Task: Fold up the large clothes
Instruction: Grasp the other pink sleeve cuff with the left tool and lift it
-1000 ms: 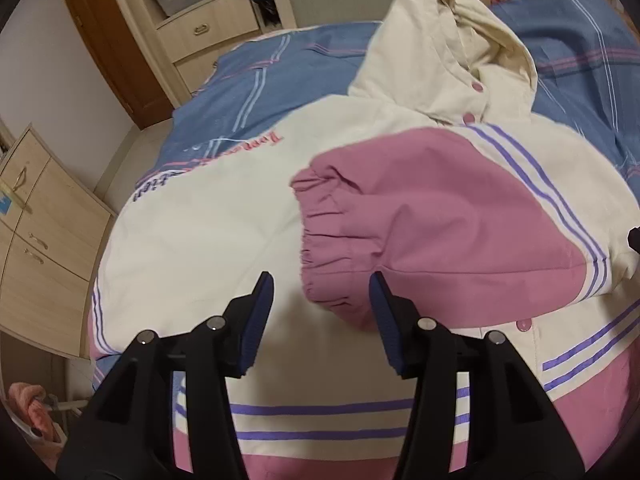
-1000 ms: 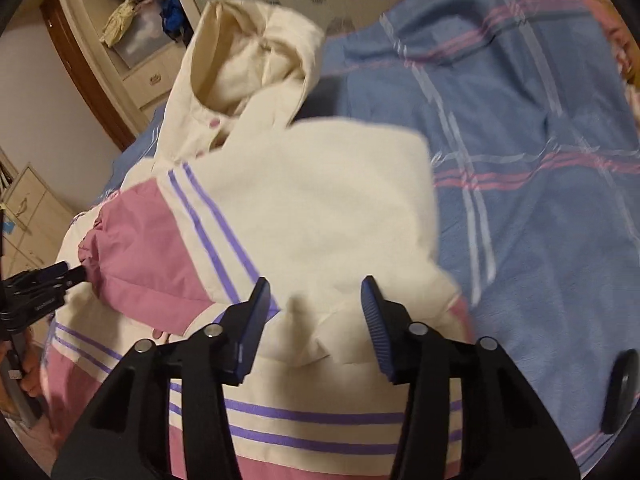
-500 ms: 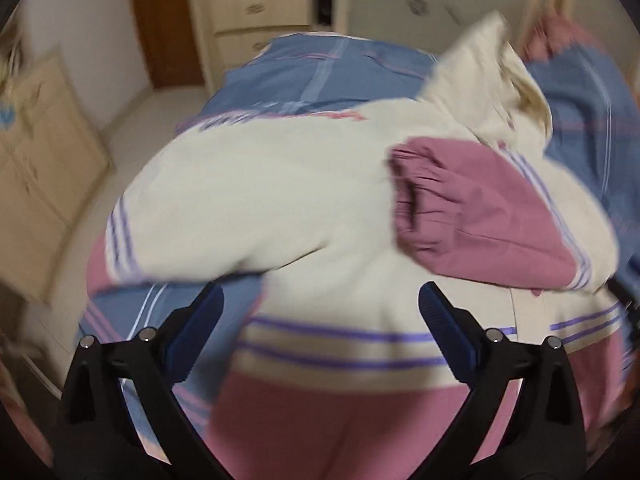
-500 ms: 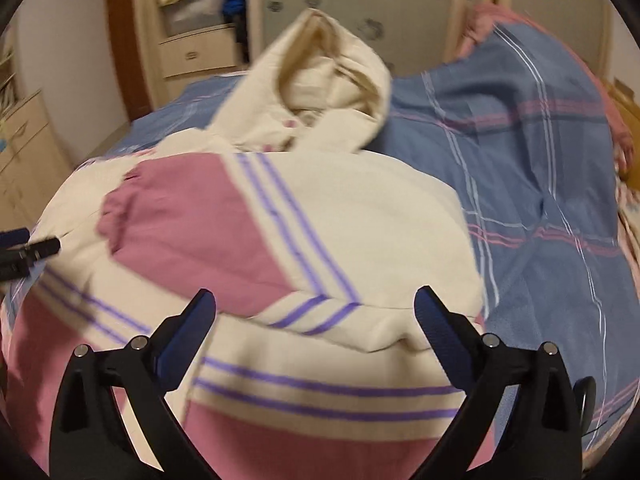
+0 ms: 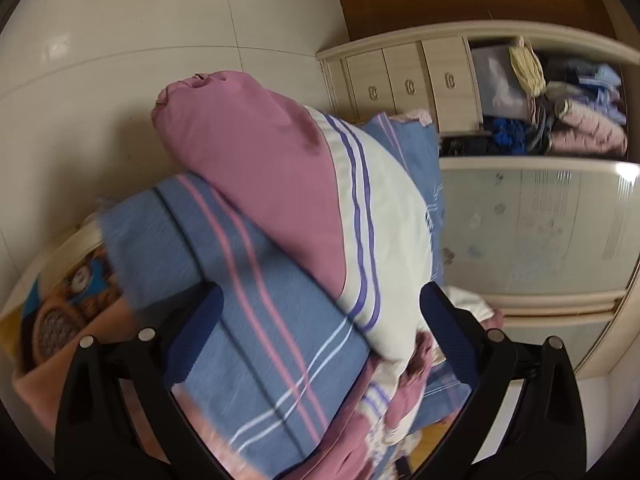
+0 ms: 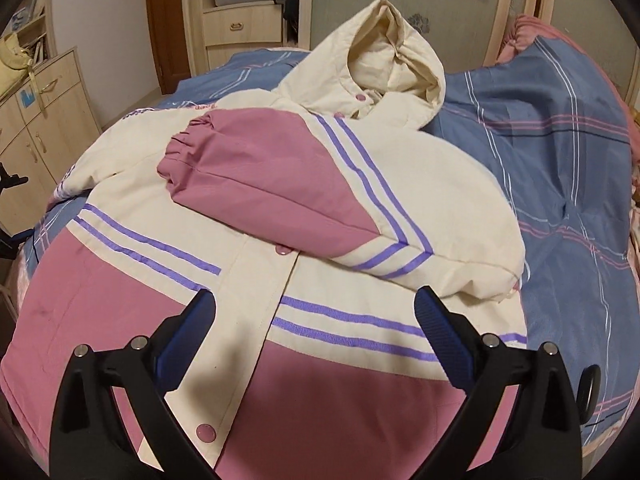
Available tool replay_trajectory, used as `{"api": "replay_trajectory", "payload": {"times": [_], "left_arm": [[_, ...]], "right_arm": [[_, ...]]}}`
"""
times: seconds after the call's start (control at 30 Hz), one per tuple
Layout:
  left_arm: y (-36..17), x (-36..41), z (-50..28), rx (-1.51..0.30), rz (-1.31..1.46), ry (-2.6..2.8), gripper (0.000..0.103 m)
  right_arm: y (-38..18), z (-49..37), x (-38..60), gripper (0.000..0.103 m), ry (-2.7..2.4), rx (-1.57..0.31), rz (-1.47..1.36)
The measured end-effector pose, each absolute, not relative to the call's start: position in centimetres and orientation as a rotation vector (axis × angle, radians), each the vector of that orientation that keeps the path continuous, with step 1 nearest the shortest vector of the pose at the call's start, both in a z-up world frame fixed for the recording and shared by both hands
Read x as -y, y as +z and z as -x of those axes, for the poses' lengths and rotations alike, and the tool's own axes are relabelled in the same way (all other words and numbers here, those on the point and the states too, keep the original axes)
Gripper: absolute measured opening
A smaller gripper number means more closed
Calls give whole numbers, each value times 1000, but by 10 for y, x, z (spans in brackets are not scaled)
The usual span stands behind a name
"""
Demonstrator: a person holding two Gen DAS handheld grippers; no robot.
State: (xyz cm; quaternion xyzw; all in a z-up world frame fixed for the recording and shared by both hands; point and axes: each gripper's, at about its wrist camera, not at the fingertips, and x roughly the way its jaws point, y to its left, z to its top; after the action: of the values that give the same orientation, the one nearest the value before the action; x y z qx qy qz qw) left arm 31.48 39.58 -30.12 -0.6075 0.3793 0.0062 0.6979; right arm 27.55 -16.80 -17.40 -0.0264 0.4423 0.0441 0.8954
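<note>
A cream and pink hooded jacket (image 6: 120,280) with purple stripes lies front-up on the bed. Its hood (image 6: 392,52) points to the far side. One sleeve (image 6: 260,184) lies folded across the chest, pink cuff to the left. My right gripper (image 6: 312,320) hovers open over the snap placket near the hem, with nothing between its fingers. In the left wrist view the picture is rolled sideways. The other sleeve (image 5: 260,168) lies out over the bed's side, its pink cuff over the floor. My left gripper (image 5: 320,312) is open wide just short of it, above the bed cover.
A blue plaid bed cover (image 6: 560,160) spreads under the jacket and to its right. Pale floor tiles (image 5: 100,80) run beside the bed. A wardrobe with drawers (image 5: 400,84), an open shelf of clothes (image 5: 560,120) and a sliding door (image 5: 540,232) stands beyond. A low cabinet (image 6: 40,120) is at the left.
Both grippers have opened wide and let go of the folded sleeve. The left one rolled sideways and swung to the bed's side by the other sleeve. The right one drew back toward the hem.
</note>
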Motion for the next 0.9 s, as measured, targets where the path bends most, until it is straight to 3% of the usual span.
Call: {"api": "replay_trajectory", "payload": {"times": [0.07,0.13,0.2,0.23,0.27,0.3,0.43,0.63,0.77,0.9], "left_arm": [[-308,-395,-330,-846,1387,10,97],[-309,-396,-338,-854,1372,13,84],[-313,-400,-349,-855,1381,-6,61],[-320,-400,-354,-862,1411,-14,57],[-325,-400,-359,-870,1426,-6,41],[-330,-399,-365,-878,1437,-11,14],[-307,-390,-368,-785,1347,1,7],[-178,-333,-360,-569,981,-22,7],[-87,-227,-352,-489,613,-160,8],[-67,-87,-348,-611,286,-388,9]], "right_arm": [[-178,-276,170,100,92,-931,36],[-183,-277,171,100,94,-947,20],[-188,-278,173,100,97,-963,5],[-191,-279,174,100,95,-970,-4],[-193,-279,175,100,92,-975,-11],[-195,-279,175,100,91,-979,-19],[-196,-278,180,100,92,-985,-51],[-189,-268,191,100,95,-966,-96],[-187,-260,204,100,60,-968,-136],[-189,-250,228,100,7,-979,-209]]}}
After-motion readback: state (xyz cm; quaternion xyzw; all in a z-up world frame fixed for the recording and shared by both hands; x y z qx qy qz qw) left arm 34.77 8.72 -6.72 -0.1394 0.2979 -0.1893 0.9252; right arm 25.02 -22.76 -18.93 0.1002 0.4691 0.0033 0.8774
